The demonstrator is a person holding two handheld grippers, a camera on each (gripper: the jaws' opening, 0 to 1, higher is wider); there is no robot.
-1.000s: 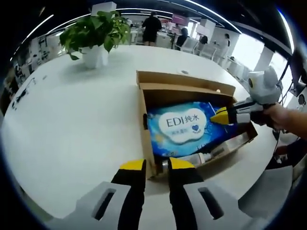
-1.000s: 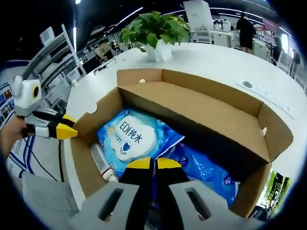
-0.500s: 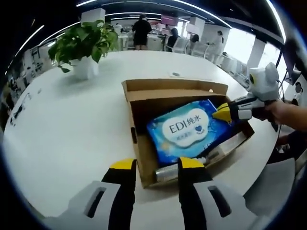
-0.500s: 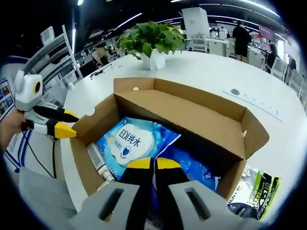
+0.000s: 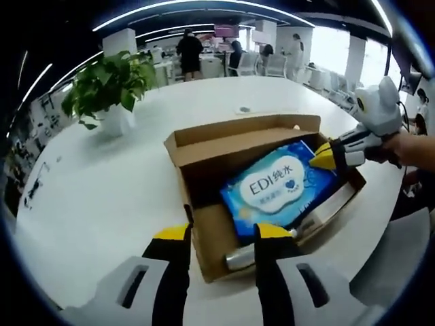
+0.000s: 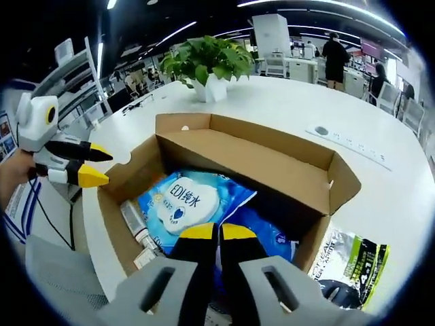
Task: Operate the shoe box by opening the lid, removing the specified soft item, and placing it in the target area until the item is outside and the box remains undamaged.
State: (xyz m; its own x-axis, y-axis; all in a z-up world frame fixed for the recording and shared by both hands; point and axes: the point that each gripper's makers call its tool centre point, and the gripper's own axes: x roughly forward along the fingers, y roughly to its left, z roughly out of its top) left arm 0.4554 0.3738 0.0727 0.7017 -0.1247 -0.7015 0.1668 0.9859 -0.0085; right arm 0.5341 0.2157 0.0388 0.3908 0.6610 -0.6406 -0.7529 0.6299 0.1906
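The brown shoe box [image 5: 204, 248] stands on the white table with its lid [image 5: 238, 132] folded back. Inside lies a blue soft wipes pack [image 5: 279, 187] with a white label. My right gripper [image 5: 325, 158] reaches in from the right, shut on that pack's edge. In the right gripper view its jaws [image 6: 217, 232] are pinched together on the blue pack [image 6: 180, 200] inside the box [image 6: 272, 163]. My left gripper [image 5: 222, 234] stands open just in front of the box's near wall, holding nothing. It also shows beside the box's left corner [image 6: 97, 166].
A clear bottle [image 5: 241, 257] lies along the box's near side, beside the pack [image 6: 136, 227]. A potted plant [image 5: 109, 85] stands further back on the table [image 6: 204, 64]. A green and black packet [image 6: 353, 261] lies outside the box's right end. People stand in the background.
The left gripper's jaws have spread wider. Both cameras have drawn back from the box. The wipes pack has shifted toward the right gripper's end of the box.
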